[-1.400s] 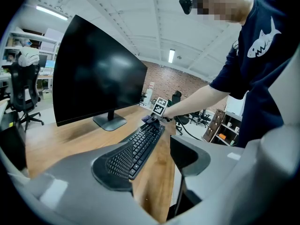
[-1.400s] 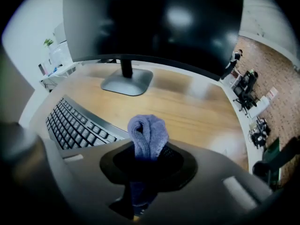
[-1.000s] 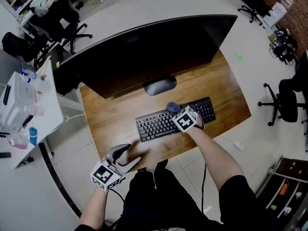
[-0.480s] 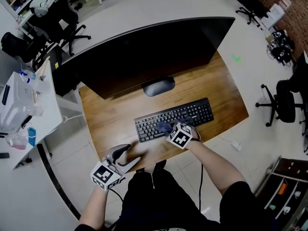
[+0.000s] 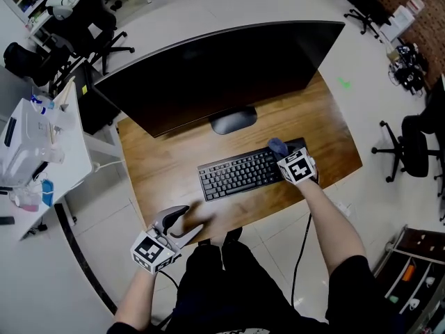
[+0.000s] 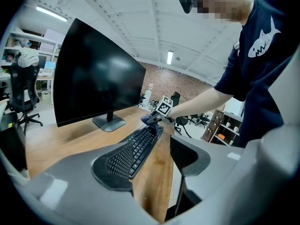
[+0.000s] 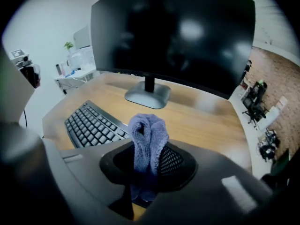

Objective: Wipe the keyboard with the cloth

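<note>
The black keyboard (image 5: 250, 172) lies on the wooden desk (image 5: 167, 165) in front of the monitor. My right gripper (image 5: 281, 152) is at the keyboard's right end, shut on a bunched blue-purple cloth (image 5: 277, 145). In the right gripper view the cloth (image 7: 149, 139) stands up between the jaws, with the keyboard (image 7: 93, 125) stretching off to the left. My left gripper (image 5: 182, 227) hovers at the desk's front edge, left of the keyboard, open and holding nothing. The left gripper view shows the keyboard (image 6: 136, 149) running away toward the right gripper (image 6: 149, 118).
A wide black monitor (image 5: 222, 75) on a round stand (image 5: 233, 121) fills the back of the desk. A white side table (image 5: 35, 158) with bottles stands at the left. Office chairs (image 5: 410, 145) stand on the floor around.
The right gripper has swept the cloth from the keyboard's middle to its right end. The left gripper has stayed put.
</note>
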Motion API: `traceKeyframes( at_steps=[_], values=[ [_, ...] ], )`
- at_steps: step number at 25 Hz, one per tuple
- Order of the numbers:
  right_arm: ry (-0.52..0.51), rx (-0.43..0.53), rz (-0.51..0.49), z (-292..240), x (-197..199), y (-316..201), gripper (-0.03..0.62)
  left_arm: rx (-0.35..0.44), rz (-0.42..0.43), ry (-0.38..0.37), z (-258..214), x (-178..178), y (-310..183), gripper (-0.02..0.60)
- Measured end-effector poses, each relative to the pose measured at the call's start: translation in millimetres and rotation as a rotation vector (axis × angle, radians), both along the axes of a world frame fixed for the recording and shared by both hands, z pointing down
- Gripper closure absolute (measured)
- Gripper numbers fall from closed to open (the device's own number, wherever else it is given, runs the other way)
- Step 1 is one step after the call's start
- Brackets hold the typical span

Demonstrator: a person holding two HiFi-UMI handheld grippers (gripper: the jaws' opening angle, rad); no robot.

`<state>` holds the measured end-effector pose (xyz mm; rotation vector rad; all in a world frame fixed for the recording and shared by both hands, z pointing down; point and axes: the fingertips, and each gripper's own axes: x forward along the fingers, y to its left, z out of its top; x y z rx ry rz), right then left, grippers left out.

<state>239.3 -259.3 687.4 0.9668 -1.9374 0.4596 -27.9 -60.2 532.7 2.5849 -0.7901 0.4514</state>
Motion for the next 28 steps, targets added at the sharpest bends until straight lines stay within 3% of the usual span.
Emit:
traceKeyframes(
  at_steps=[2,5,14,23,25,28],
  values=[
    [0.041,-0.029,0.035,15,17,-3,0.502,-0.006,0.004,0.000,3,-1,4,0.344],
    [0.072,-0.054,0.007,32,13,10,0.502,-0.008,0.005,0.005,6,-2,7,0.344],
    [0.062,-0.041,-0.165,37,-64,83,0.503,-0.003,0.009,0.015,6,-5,5,0.344],
    [-0.020,-0.116,-0.298,38,-117,142,0.503,0.003,0.036,0.020,1,0,-1,0.344],
    [-0.053,-0.125,-0.280,33,-117,144,0.503,0.008,0.044,0.022,-1,1,-2,0.344],
    [-0.116,-0.091,-0.155,16,-98,124,0.503,0.019,0.052,0.029,-3,0,-3,0.344]
  ],
)
